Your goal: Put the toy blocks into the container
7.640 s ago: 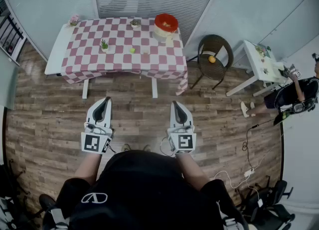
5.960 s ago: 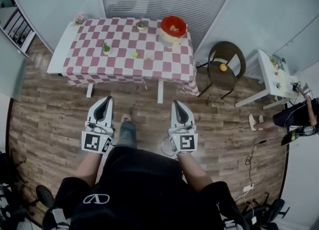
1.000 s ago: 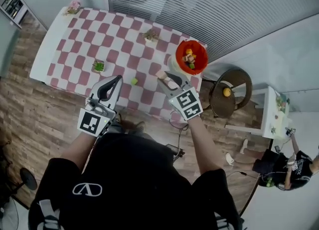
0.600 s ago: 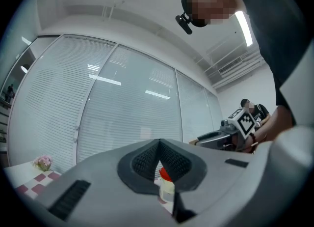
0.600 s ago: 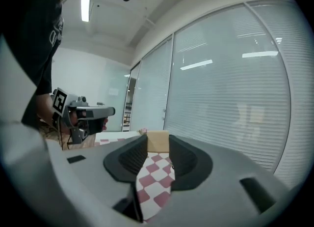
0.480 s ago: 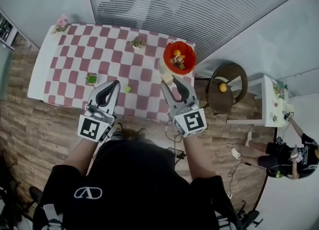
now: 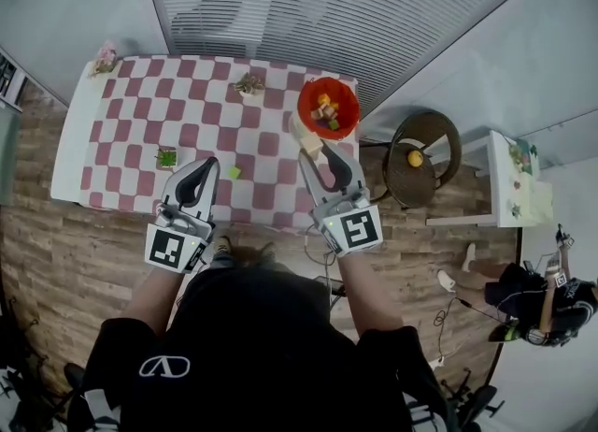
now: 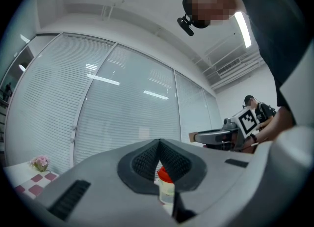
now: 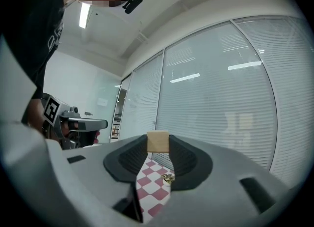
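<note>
Right claw (image 7: 315,151): held part-way open and clamped on a tan block (image 7: 311,143), which is pinched at the very tips.
Left claw (image 7: 209,166): tips brought together, nothing held; it is held over the near edge of the surface (image 7: 187,108).
Block: carried over the near right part of the surface, and from above it is seen just beside the near side of the container (image 7: 344,93). How far above the rim it is cannot be told.
Container: red, set at the far right corner of the surface, with several toy blocks (image 7: 325,110) already inside.
Green block (image 7: 234,172): left loose on the checked cloth, between the two claws and nearer the left one.
Around: two small plants (image 7: 167,157) and pink flowers (image 7: 103,59) are set on the surface, well apart from the claws. A chair (image 7: 425,136) with an orange (image 7: 414,158) on it is placed beside the right end, with a white side table (image 7: 500,178) beyond it. A second person (image 7: 537,295) is seen at lower right.
Head view only: the container's contents and the green block.
Left gripper view only: the container is seen side-on through the slit below the tips, pale under a red rim. The right claw and its block are seen off to the right.
Right gripper view only: a plant and checked cloth are framed under the block.
</note>
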Available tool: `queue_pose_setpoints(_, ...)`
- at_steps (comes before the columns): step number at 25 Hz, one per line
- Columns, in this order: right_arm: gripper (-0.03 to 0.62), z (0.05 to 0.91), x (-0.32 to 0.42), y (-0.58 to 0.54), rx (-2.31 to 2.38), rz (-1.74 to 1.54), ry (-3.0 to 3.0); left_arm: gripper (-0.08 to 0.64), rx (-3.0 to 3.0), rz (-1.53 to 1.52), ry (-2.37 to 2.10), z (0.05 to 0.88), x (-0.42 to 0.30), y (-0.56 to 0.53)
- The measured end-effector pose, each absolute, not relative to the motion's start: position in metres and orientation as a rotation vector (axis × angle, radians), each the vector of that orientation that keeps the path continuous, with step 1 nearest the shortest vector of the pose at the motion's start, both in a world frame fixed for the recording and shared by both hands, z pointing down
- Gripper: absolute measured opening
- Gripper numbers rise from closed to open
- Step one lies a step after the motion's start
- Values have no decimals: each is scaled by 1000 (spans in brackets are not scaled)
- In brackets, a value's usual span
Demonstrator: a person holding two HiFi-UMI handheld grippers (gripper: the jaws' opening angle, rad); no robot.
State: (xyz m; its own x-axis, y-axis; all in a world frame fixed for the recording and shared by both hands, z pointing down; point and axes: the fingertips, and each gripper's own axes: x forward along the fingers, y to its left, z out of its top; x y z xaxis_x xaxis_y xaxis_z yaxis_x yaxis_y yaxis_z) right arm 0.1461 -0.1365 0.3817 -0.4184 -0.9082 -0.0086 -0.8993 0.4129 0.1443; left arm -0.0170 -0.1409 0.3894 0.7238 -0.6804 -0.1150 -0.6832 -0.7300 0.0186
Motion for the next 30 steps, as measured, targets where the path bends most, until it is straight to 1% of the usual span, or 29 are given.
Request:
queue_pose_setpoints(8,140,389,174,-161,1700,-156,-2557,6,-2893,169,1153,391,-18,-141)
queue_pose_setpoints(17,140,406,234,-208,1813,-55,-2498,6,-2865,191,1190,388,-21,-143)
queue_pose_setpoints(22,140,415,269,-232,1875,-34,-2439,6,-2874,151,1191,394,-22,-140)
queue_pose_setpoints(26,140,423,296,-251,1931,-2,-2390,6,-2847,191,1204,384,-21,-142)
queue_pose_setpoints(30,140,431,318,-265,1984,31,-2337,6,-2870,133,1201,395,-22,-137)
